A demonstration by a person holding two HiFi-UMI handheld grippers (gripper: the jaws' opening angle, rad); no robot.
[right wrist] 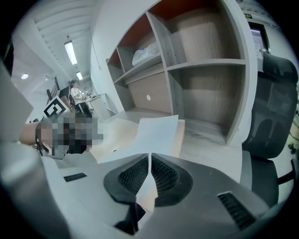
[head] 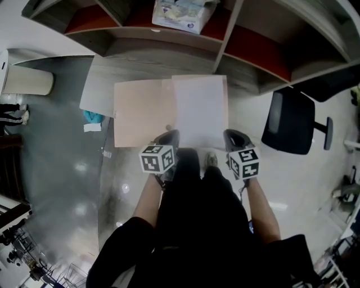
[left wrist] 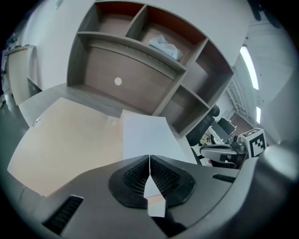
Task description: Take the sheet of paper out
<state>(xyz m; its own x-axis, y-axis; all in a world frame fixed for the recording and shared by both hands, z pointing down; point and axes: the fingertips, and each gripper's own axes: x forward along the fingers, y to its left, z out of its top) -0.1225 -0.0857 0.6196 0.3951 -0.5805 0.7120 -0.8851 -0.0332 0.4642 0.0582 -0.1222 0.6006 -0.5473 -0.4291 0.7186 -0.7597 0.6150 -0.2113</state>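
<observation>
The left gripper (head: 167, 137) and right gripper (head: 236, 137) are each clamping a near corner of the sheet of paper (head: 199, 109), which is overlapping a beige folder (head: 140, 112) on the desk (head: 140, 67). It is looking light, floppy and easily creased, so holding both corners is suiting it.

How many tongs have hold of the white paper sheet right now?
2. The left tongs pinch the near left corner of the white paper sheet; the right tongs pinch its near right corner. Both are shut on it.

text: none legible | package (head: 180, 14) — print too blurred (no label readable anywhere)
</observation>
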